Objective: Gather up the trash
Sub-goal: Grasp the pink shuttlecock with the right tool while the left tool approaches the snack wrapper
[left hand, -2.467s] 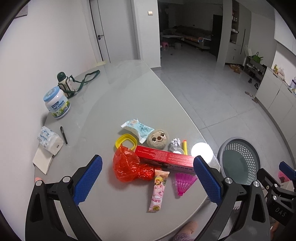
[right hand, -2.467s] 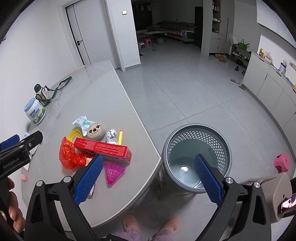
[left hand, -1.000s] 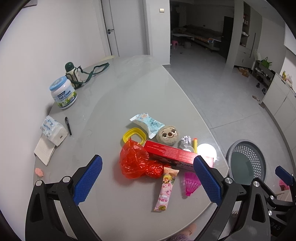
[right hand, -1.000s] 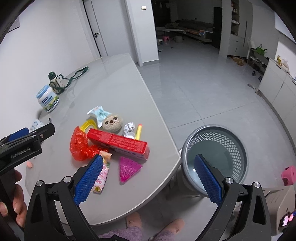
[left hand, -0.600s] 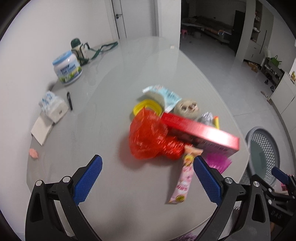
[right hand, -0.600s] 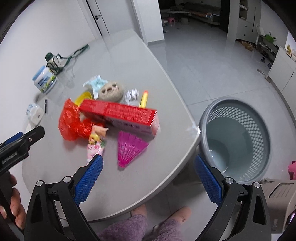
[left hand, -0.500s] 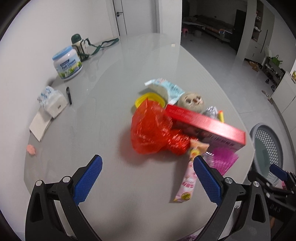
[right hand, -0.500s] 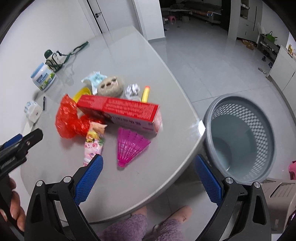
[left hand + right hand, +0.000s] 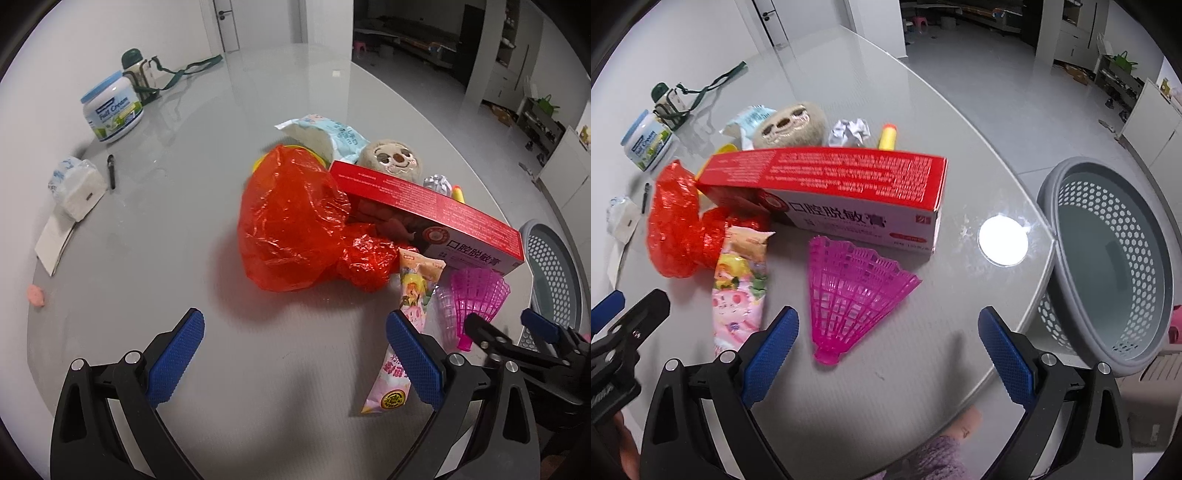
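Observation:
A pile lies on the grey table: a crumpled red plastic bag, a long red toothpaste box, a pink snack wrapper, a pink plastic shuttlecock, a crumpled paper ball and a pale blue wrapper. My left gripper stands open just short of the red bag. My right gripper stands open, the shuttlecock's base between its fingers. A grey mesh bin stands on the floor, right of the table.
A plush sloth toy, a yellow ring and a yellow foam dart lie behind the box. A milk powder tub, a strapped bottle, a tissue pack and a pen sit at the far left.
Both grippers have moved down and forward toward the pile, which now fills each view. The jaws stay wide apart and hold nothing.

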Motion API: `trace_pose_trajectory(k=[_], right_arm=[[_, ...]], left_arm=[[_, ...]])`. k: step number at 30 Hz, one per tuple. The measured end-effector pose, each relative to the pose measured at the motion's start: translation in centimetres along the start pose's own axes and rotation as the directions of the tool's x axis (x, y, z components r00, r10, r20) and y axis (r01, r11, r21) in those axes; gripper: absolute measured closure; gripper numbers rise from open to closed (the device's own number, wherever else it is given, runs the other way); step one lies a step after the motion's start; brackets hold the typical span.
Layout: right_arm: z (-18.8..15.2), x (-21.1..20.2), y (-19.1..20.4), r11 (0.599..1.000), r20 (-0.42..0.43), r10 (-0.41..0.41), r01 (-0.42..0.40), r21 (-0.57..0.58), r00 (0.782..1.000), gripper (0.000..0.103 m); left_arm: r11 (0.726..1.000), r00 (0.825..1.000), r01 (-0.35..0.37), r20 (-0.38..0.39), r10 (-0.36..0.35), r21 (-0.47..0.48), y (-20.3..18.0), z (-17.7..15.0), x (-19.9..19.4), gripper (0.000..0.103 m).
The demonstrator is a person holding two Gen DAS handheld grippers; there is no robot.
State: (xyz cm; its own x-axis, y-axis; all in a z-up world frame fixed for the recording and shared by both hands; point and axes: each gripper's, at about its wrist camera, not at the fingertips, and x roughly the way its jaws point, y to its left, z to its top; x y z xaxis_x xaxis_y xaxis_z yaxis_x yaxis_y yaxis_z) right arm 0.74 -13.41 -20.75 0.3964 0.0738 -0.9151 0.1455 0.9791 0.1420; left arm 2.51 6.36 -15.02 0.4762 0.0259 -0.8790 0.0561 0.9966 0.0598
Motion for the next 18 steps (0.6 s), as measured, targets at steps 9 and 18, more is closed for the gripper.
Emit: trace_pose_trajectory(k=[9, 18], right_arm=[[0.5, 1.1, 1.0, 1.000, 0.012, -0.022, 0.023, -0.010, 1.000, 0.031], [0.4, 0.5, 1.7, 0.998, 0.016, -0.003, 0.004, -0.065, 1.000, 0.058]], left_arm=[[0.998, 0.998, 0.057, -0.020, -0.056, 0.019, -0.2, -0.5, 0.7, 0.006], [0.996, 0.995, 0.087, -0.046, -0.086, 0.018, -1.1, -1.0, 1.1, 0.006]])
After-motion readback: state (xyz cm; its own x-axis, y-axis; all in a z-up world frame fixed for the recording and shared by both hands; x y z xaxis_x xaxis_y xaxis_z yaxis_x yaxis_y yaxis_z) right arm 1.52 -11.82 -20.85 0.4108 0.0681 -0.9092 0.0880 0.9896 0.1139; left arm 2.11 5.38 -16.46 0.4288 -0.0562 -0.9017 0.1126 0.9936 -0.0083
